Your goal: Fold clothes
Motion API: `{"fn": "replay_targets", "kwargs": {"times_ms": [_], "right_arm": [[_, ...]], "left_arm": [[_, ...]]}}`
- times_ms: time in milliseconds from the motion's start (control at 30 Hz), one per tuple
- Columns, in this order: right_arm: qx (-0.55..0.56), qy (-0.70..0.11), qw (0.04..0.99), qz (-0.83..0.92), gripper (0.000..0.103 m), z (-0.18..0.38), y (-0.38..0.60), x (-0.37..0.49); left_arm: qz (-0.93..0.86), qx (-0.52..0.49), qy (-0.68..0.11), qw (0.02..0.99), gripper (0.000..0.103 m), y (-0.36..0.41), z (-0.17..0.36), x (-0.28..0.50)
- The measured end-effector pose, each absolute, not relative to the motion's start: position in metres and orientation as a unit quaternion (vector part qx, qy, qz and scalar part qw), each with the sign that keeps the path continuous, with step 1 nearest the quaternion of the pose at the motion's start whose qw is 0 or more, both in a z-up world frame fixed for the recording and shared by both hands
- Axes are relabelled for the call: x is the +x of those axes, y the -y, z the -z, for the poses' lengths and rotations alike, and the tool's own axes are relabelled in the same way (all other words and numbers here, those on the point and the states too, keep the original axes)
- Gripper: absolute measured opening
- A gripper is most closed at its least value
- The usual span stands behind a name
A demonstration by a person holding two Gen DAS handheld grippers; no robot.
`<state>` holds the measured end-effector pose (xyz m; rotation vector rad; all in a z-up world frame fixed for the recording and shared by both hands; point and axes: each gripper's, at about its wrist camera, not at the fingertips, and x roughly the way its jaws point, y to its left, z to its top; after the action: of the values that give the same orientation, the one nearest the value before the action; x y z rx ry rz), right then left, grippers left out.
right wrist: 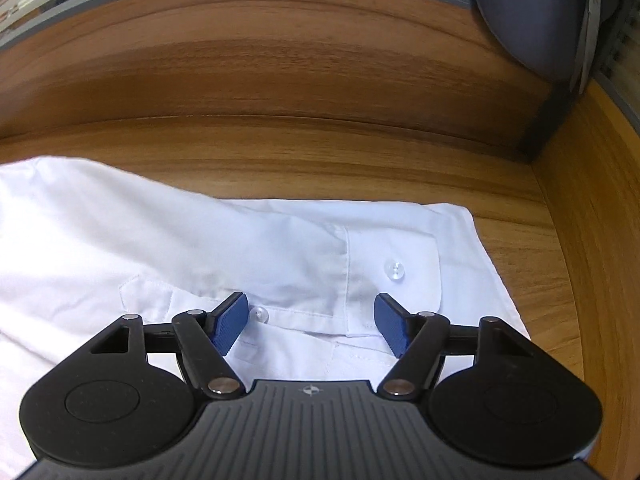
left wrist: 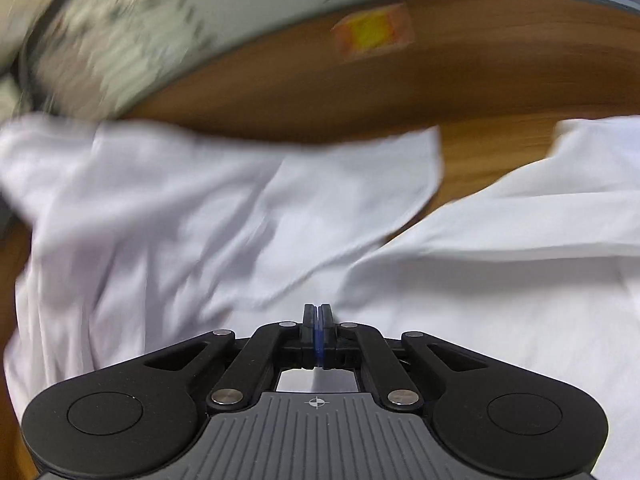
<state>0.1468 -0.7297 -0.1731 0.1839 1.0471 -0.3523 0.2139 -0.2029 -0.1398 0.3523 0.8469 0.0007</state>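
White cotton button-up shirt (right wrist: 280, 240) lies spread on a brown wood-grain tabletop (right wrist: 320, 152), directly under both sets of tongs. Left gripper (left wrist: 317, 314), black with blue pads, has its two fingers pressed together; whether a pinch of cloth sits between them cannot be told, though white fabric lies right at the tips. Right gripper (right wrist: 311, 322) hangs with its blue-padded fingers spread wide apart, holding nothing, poised just above the buttoned cuff (right wrist: 394, 276) and a small clear button (right wrist: 258, 314). Beyond the right tongs, a sleeve is laid across the shirt body, its cuff end resting flat near the cloth's right edge. Beyond the left tongs, the view is motion-blurred: a loose flap of shirt (left wrist: 240, 200) lies rumpled with bare table showing between it and another white part. Judging from this, a sleeve appears folded inward while the other side remains uneven, so folding looks partway through, with smoothing and further folds likely remaining.
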Motion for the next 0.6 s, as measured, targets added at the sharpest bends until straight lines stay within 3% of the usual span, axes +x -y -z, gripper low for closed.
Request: {"fn": "replay_targets", "kwargs": {"times_ms": [200,367,500,600], "right_arm": [[0.088,-0.46,0.868,0.165,0.075,0.151,0.725,0.143],[0.09,-0.433,0.886,0.141,0.076,0.141,0.717,0.149],[0.06,-0.442,0.887,0.118,0.076,0.148,0.71,0.163],[0.042,-0.452,0.884,0.111,0.076,0.157,0.71,0.17]], "left_arm": [[0.007,0.11,-0.378,0.919,0.005,0.203,0.116,0.203],[0.087,0.081,-0.36,0.925,0.021,0.244,0.096,0.208],[0.161,0.118,-0.352,0.914,0.032,0.29,0.105,0.209],[0.179,0.151,-0.361,0.903,0.034,0.313,0.119,0.212]]}}
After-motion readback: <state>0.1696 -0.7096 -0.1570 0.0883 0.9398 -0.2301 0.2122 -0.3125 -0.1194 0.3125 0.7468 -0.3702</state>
